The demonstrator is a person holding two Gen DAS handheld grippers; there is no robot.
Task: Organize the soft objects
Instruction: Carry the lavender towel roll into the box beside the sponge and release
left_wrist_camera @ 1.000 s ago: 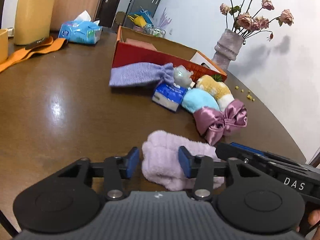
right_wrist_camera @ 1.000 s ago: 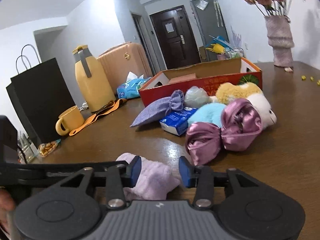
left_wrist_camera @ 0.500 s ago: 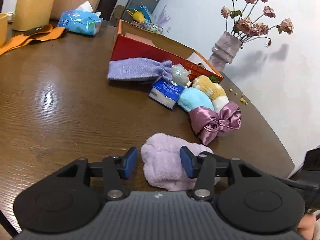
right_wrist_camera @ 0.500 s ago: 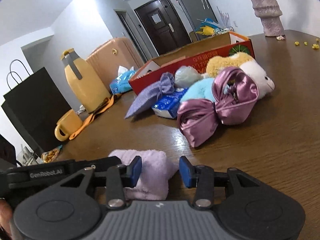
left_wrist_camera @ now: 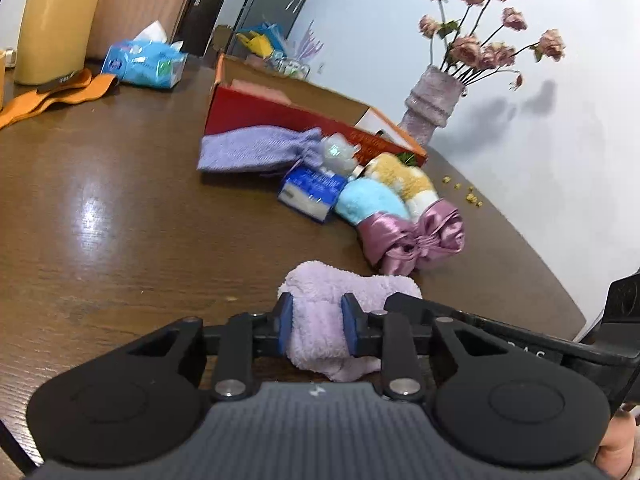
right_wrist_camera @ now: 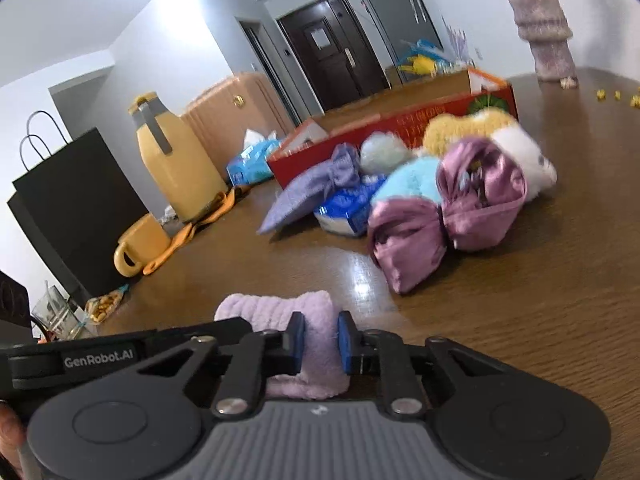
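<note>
A fluffy lilac cloth (left_wrist_camera: 348, 284) lies on the brown table (left_wrist_camera: 120, 216) near its front edge. My left gripper (left_wrist_camera: 316, 320) has the cloth's left end between its blue pads; the jaws are closing and the pads press into it. My right gripper (right_wrist_camera: 321, 338) pinches the right end of the same lilac cloth (right_wrist_camera: 272, 308), its jaws closing too. Behind lie a purple satin bow (left_wrist_camera: 412, 240), a blue plush (left_wrist_camera: 370, 202), a yellow-white plush (left_wrist_camera: 404, 176), a lavender knit band (left_wrist_camera: 252, 150) and a red cardboard box (left_wrist_camera: 280, 114).
A blue tissue pack (left_wrist_camera: 310, 192) lies among the soft things. A vase of roses (left_wrist_camera: 430, 102) stands at the back right. At the left stand a yellow flask (right_wrist_camera: 172, 160), a yellow mug (right_wrist_camera: 142, 246) and a black paper bag (right_wrist_camera: 72, 200).
Both pairs of jaws have narrowed from wide apart around the lilac cloth to pressing on it, and the cloth is bunched between the pads. Neither hand has shifted much.
</note>
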